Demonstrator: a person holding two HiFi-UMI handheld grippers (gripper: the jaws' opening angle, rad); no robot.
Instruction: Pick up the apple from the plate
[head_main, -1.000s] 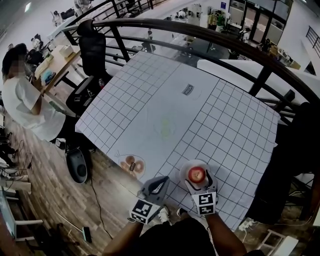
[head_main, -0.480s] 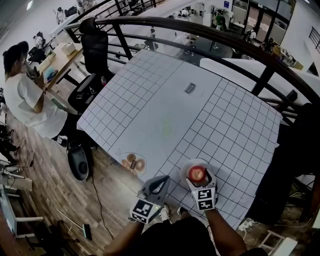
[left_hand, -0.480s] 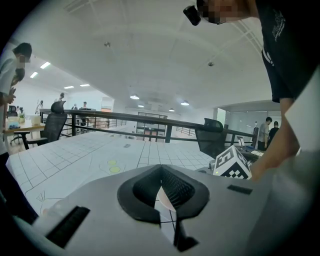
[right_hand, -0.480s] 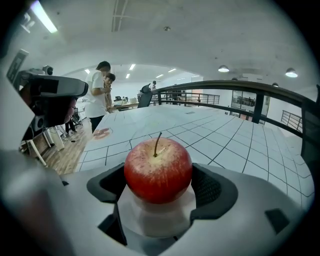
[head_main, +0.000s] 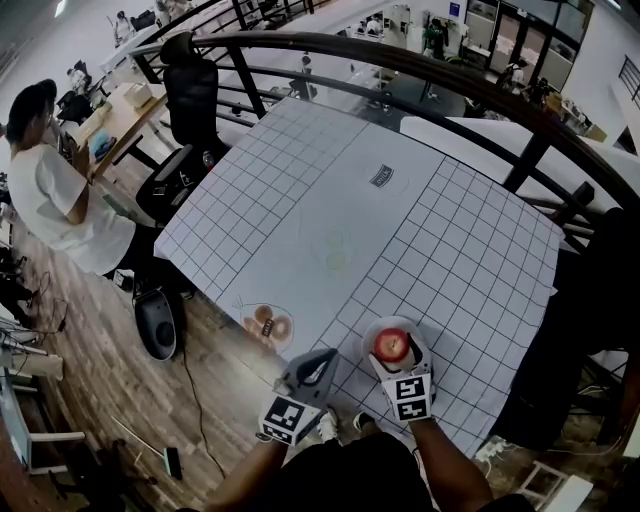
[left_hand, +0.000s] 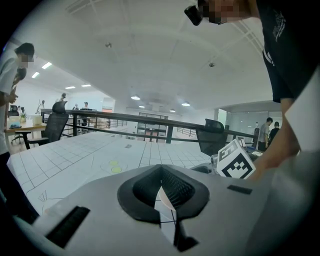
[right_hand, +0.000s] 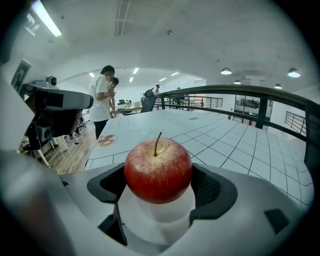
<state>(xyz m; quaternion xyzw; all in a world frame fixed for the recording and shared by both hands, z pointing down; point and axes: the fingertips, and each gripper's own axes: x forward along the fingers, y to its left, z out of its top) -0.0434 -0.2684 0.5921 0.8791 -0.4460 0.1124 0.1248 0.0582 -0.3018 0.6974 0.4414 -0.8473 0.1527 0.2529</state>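
We read the right gripper (right_hand: 162, 186) clamped on the apple (right_hand: 158, 167) over the plate (right_hand: 156, 220) — left gripper (left_hand: 161, 184) jaws together.

The plate (head_main: 374, 332) lies on the counter (head_main: 400, 220) at its near edge, to my right. The apple (head_main: 392, 346) sits in the plate's middle. My right hand-held gripper (head_main: 396, 353) reaches in from the near side, with one jaw against each side of the apple. My left hand-held gripper (head_main: 322, 362) is just left of the plate, over the counter's near edge, with its jaws together. Further left, by the corner, lie doughnuts (head_main: 265, 325). Beyond the counter's left edge stands a chair (head_main: 188, 95), with a person (head_main: 50, 200) left of it.
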